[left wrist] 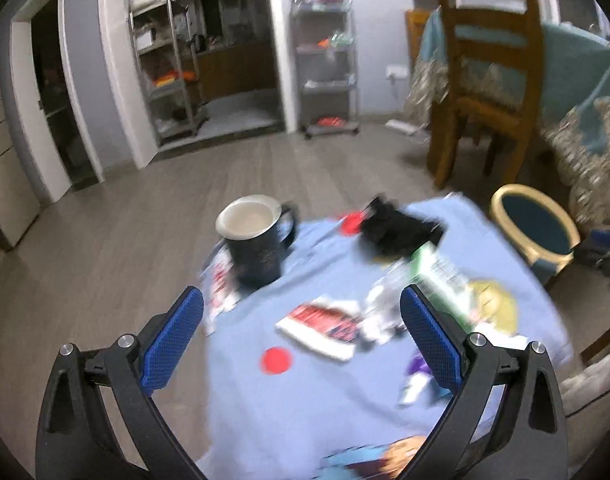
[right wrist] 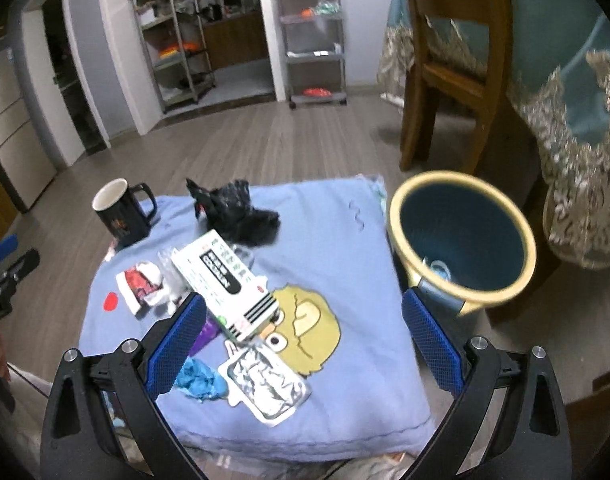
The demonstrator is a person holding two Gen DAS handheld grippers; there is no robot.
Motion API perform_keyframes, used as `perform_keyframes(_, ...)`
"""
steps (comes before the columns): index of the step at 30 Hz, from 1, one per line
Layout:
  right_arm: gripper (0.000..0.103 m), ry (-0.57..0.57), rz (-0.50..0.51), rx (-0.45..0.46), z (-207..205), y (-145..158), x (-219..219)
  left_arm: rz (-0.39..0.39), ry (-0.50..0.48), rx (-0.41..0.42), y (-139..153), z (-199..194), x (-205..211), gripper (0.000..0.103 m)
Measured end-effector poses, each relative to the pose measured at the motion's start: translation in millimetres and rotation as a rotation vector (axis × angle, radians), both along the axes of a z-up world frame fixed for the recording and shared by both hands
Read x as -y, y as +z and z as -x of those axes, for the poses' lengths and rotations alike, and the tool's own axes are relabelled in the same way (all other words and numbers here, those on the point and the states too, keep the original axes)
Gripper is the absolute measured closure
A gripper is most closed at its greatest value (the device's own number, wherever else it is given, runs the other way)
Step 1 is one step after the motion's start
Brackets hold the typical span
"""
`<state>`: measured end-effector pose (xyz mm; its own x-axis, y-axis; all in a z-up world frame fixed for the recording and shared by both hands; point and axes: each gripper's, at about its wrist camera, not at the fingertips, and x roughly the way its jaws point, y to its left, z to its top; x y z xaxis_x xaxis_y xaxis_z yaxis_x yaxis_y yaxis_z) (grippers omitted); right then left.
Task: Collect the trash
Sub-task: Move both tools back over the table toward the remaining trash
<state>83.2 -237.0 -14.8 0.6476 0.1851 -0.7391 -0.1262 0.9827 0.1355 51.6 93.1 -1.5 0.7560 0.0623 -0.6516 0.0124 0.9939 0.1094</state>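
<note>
Trash lies on a low table under a light blue cartoon cloth (right wrist: 345, 232): a white and green carton (right wrist: 225, 280), a crumpled black bag (right wrist: 237, 212), a red and white wrapper (right wrist: 141, 284), a silver foil pack (right wrist: 265, 384) and a blue scrap (right wrist: 201, 380). A blue bin with a yellow rim (right wrist: 461, 240) stands at the table's right side. My right gripper (right wrist: 303, 344) is open and empty above the front of the table. My left gripper (left wrist: 301, 340) is open and empty over the red and white wrapper (left wrist: 325, 324). The black bag (left wrist: 401, 230), the carton (left wrist: 445, 280) and the bin (left wrist: 535, 228) show beyond.
A dark mug (left wrist: 257, 240) with a white inside stands at the table's far left corner, also in the right wrist view (right wrist: 123, 210). A wooden chair (left wrist: 485, 72) and a teal-clothed table (right wrist: 565, 80) stand behind the bin. Metal shelves (left wrist: 329, 60) line the far wall.
</note>
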Motion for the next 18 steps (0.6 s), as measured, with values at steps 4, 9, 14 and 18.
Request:
perform_keyframes(4, 0.006, -0.006, -0.023, -0.069, -9.2, -19.4, -4.1, 0.07, 0.091, -0.04, -15.4, -8.6, -30.7, 0.006)
perform_keyframes(9, 0.006, -0.018, -0.031, -0.119, -21.3, -36.5, -11.3, 0.102, 0.145, -0.1, -35.1, -22.7, -41.5, 0.006)
perform_keyframes(14, 0.006, 0.046, 0.042, -0.154, -26.9, -54.1, -26.8, 0.128, 0.111, -0.132, -55.4, -43.0, -26.6, 0.006)
perform_keyframes(18, 0.006, 0.078, 0.082, -0.174, -30.9, -64.0, -33.2, 0.105, 0.1, -0.199, -83.0, -59.4, -11.8, 0.006)
